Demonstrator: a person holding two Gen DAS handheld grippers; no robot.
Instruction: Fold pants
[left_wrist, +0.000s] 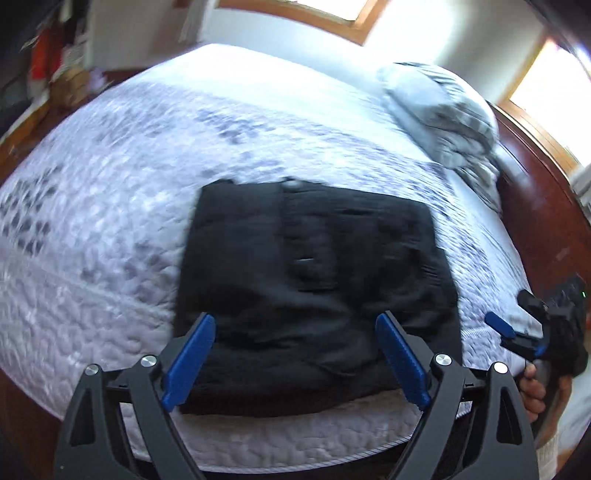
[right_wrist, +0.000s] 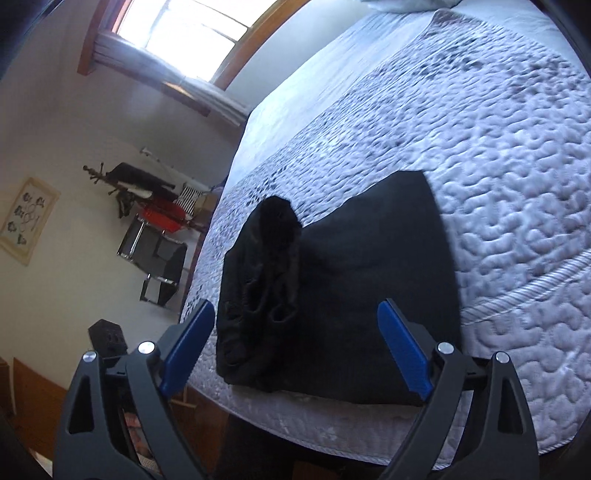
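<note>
Daylight only, from wood-framed windows (left_wrist: 332, 14) at the top of both views; panes blown out to white w/ glare spilling on the wall. The pale quilted bed cover (left_wrist: 110, 221) is bright, washed out at its far side. The folded black pants (left_wrist: 314, 288) read as a near-flat dark mass, little detail. Left wrist view is motion-blurred, esp. the cover pattern & grey pillow (left_wrist: 443, 114). Right wrist view sharper. Strong fisheye bending; dark vignette at corners.

Folded black pants (left_wrist: 314, 288) on quilted bed (left_wrist: 129, 192), left gripper (left_wrist: 295, 328) jaws apart
</note>
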